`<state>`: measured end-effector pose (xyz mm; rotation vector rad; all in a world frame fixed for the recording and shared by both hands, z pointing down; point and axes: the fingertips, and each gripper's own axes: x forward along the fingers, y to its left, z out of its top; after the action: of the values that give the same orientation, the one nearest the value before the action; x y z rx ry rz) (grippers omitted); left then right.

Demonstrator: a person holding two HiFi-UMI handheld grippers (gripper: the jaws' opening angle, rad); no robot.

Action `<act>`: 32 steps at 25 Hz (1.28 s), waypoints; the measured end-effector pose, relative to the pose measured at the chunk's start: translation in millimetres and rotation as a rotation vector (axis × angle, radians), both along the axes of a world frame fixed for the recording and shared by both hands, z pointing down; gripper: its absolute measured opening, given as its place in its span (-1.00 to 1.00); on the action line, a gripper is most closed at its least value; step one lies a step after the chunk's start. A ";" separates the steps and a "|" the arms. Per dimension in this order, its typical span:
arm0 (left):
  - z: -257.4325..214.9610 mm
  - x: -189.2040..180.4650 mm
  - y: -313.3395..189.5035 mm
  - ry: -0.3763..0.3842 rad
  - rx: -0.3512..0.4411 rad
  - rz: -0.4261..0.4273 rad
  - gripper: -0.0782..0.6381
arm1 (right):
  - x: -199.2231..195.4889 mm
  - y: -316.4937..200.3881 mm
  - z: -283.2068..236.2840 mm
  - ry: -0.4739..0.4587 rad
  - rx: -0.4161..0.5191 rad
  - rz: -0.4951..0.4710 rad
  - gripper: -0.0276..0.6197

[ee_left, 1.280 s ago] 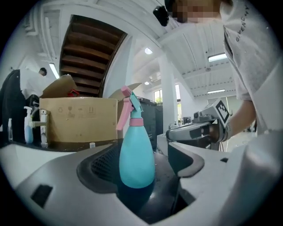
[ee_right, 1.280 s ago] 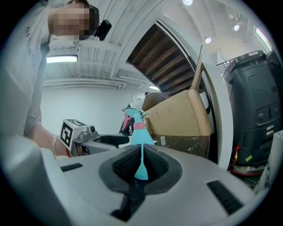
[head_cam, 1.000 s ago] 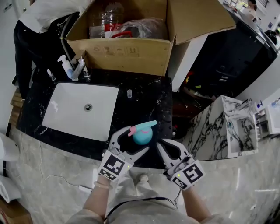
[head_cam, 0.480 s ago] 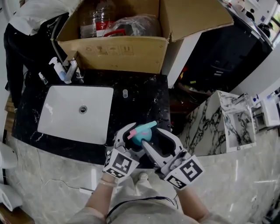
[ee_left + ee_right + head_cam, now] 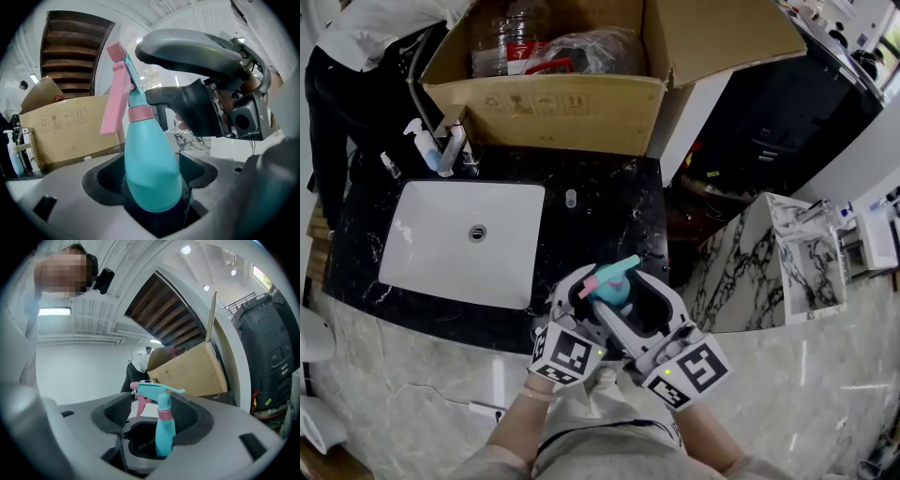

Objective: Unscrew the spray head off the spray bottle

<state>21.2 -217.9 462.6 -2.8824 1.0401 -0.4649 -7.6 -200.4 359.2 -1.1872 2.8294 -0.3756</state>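
A teal spray bottle with a teal spray head, pink trigger and pink collar stands upright over the black counter's front edge. My left gripper is shut on the bottle's round body. My right gripper reaches in from the right at the height of the spray head. Its jaws have just been opening and now stand wide, with the neck between the pads and a gap on the left side. In the left gripper view, the right gripper looms over the bottle's top.
A white sink is set in the black counter, with a pump bottle and a tap behind it. A large open cardboard box stands at the back. A person bends over at the upper left. A marble-patterned unit is on the right.
The right gripper was shut and off to the bottle's right; it has swung in and up to the spray head and opened around it. The left gripper keeps hold of the bottle.
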 end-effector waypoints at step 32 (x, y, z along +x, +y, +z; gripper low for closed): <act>6.6 7.9 8.4 -0.169 0.046 -0.047 0.20 | 16.0 -0.8 6.5 0.262 -0.075 -0.124 -0.23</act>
<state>29.2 -209.5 469.2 -2.7276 1.0777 -0.6652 8.5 -201.2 365.7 -1.1553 3.1505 -0.3587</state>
